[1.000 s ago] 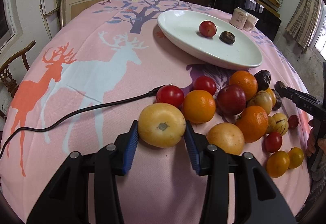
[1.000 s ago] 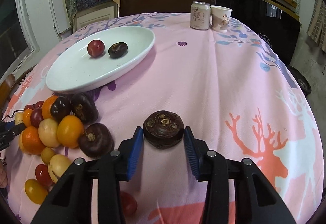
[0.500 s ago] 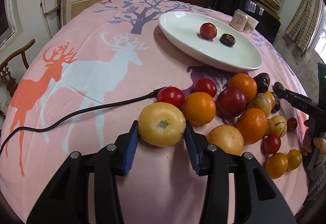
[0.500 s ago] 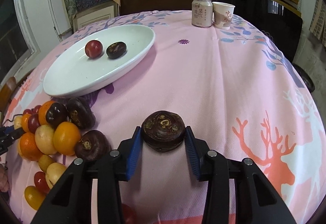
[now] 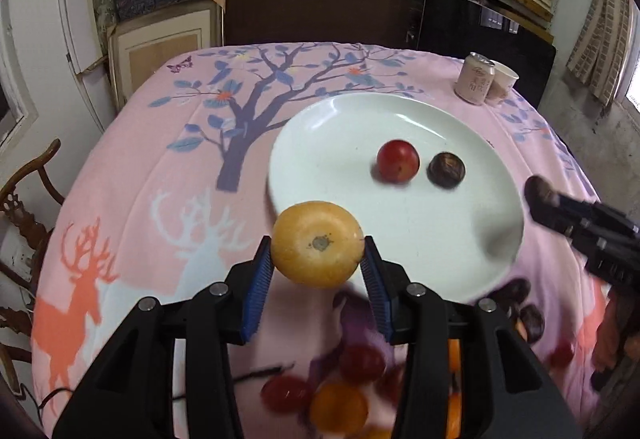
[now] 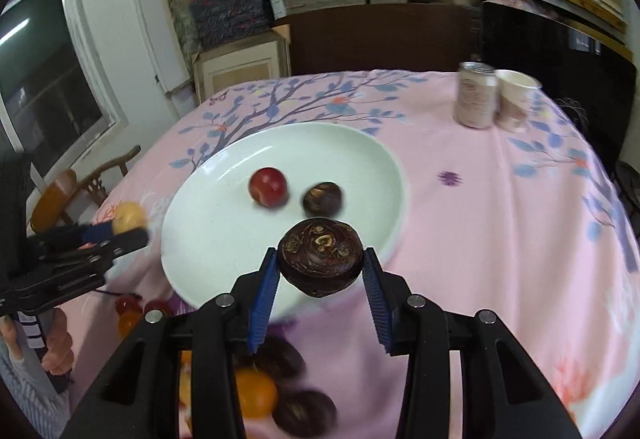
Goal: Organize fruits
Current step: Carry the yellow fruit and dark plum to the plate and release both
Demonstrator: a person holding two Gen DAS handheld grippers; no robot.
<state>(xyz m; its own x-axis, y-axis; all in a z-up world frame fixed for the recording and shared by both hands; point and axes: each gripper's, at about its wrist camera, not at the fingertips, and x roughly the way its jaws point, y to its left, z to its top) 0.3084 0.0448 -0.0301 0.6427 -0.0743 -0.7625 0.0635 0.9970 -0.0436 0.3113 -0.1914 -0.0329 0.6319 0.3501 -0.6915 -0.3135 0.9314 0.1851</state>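
Observation:
My left gripper (image 5: 318, 271) is shut on a round yellow fruit (image 5: 318, 243), held in the air at the near left rim of the white plate (image 5: 344, 127). My right gripper (image 6: 320, 279) is shut on a dark brown water chestnut (image 6: 320, 263), raised over the plate's (image 6: 208, 239) near edge. On the plate lie a red fruit (image 5: 398, 161) and a small dark chestnut (image 5: 446, 169). The pile of loose fruits (image 5: 340, 399) lies blurred on the pink cloth below both grippers. In the left wrist view the right gripper (image 5: 540, 195) shows at the right edge.
A drink can (image 6: 476, 95) and a paper cup (image 6: 514, 99) stand at the table's far right. A wooden chair (image 5: 24, 207) sits off the left edge. Shelves and boxes fill the back wall. A person's hand (image 6: 56, 347) holds the left tool.
Both grippers lifted their fruits off the cloth and moved toward the plate. The fruit pile dropped to the bottom of both views. The grips stayed the same.

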